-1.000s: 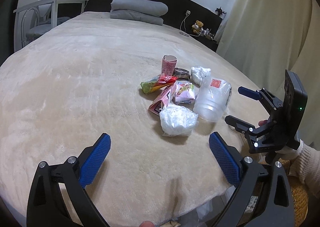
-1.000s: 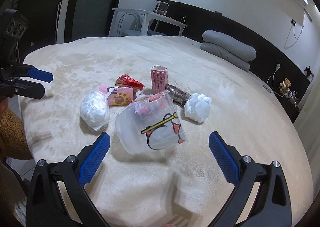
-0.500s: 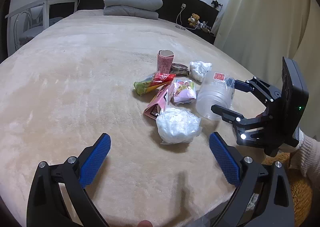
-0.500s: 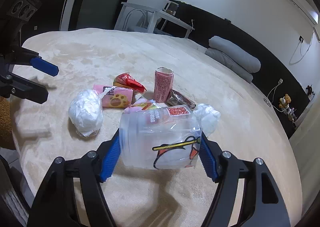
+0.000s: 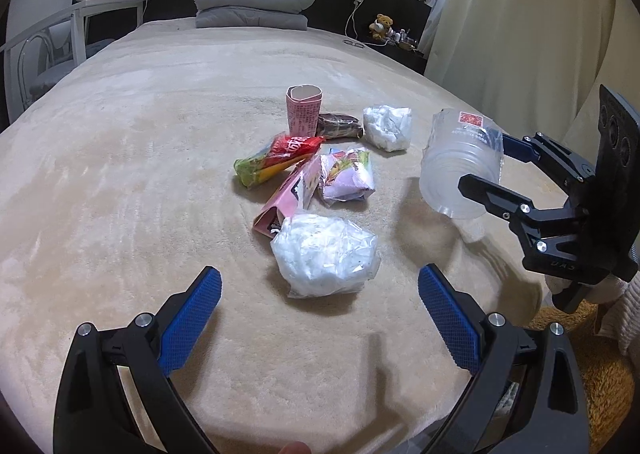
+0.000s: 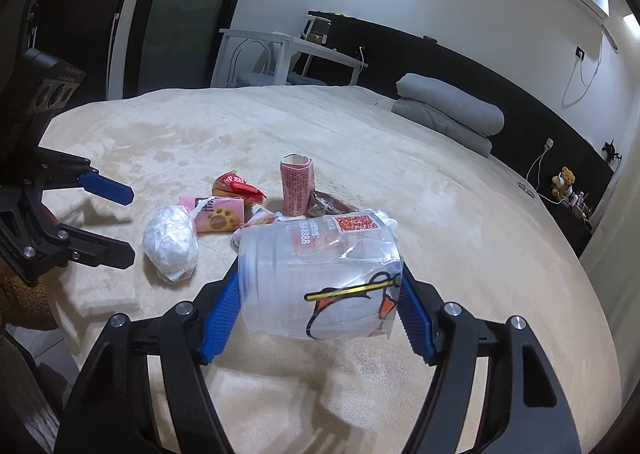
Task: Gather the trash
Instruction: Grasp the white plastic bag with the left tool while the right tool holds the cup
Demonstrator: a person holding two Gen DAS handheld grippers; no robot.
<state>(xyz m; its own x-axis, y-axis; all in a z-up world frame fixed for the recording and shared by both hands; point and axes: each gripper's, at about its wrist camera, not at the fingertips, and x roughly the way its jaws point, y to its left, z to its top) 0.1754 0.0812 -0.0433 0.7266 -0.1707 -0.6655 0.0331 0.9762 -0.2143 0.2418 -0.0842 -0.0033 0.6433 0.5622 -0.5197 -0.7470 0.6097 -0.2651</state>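
clear plastic cup between right fingers

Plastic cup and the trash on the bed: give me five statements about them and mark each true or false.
1. The right gripper is shut on the clear plastic cup. True.
2. The left gripper holds the white plastic bag. False: its jaws are open and empty, and the bag lies on the bed in front of it.
3. The pink paper cup stands upright. True.
4. The clear plastic cup rests flat on the bed. False: it is lifted, held on its side, with its shadow below.
5. The folded grey blanket covers the trash pile. False: it lies at the far end by the headboard.
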